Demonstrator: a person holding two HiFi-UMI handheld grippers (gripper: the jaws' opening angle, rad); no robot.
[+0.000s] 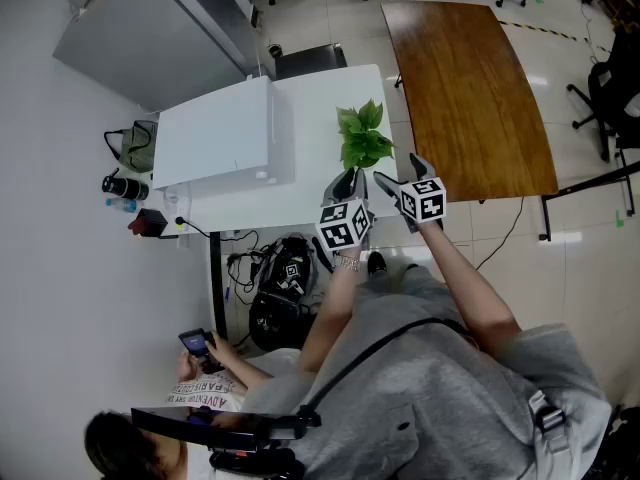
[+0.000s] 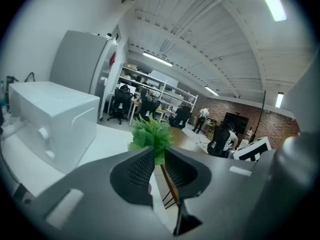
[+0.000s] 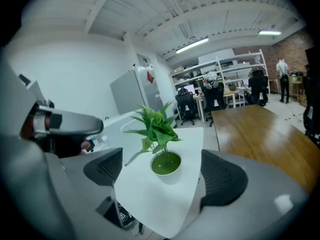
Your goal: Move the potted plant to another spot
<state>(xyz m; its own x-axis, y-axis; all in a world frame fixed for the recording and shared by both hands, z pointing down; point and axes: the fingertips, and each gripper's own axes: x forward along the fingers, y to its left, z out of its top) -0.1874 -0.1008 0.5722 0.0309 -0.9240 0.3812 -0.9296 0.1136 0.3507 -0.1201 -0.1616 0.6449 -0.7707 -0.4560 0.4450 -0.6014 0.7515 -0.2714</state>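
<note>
A small potted plant (image 1: 362,138) with green leaves in a white pot stands near the front right corner of the white table (image 1: 305,183). In the right gripper view the pot (image 3: 167,167) sits just ahead of my right gripper (image 3: 161,159), whose jaws stand wide open on either side of it without touching. In the head view my right gripper (image 1: 400,174) hovers at the table's corner, right of the plant. Just left of it is my left gripper (image 1: 347,180), with the plant's leaves (image 2: 151,134) beyond its tips. The left gripper (image 2: 158,156) is shut with nothing in it.
A big white box-shaped appliance (image 1: 215,133) fills the table's left part. A long wooden table (image 1: 470,88) stands right of it across a narrow gap. A grey cabinet (image 1: 150,28) stands behind. A seated person with a phone (image 1: 200,348) and bags (image 1: 280,278) are by the near edge.
</note>
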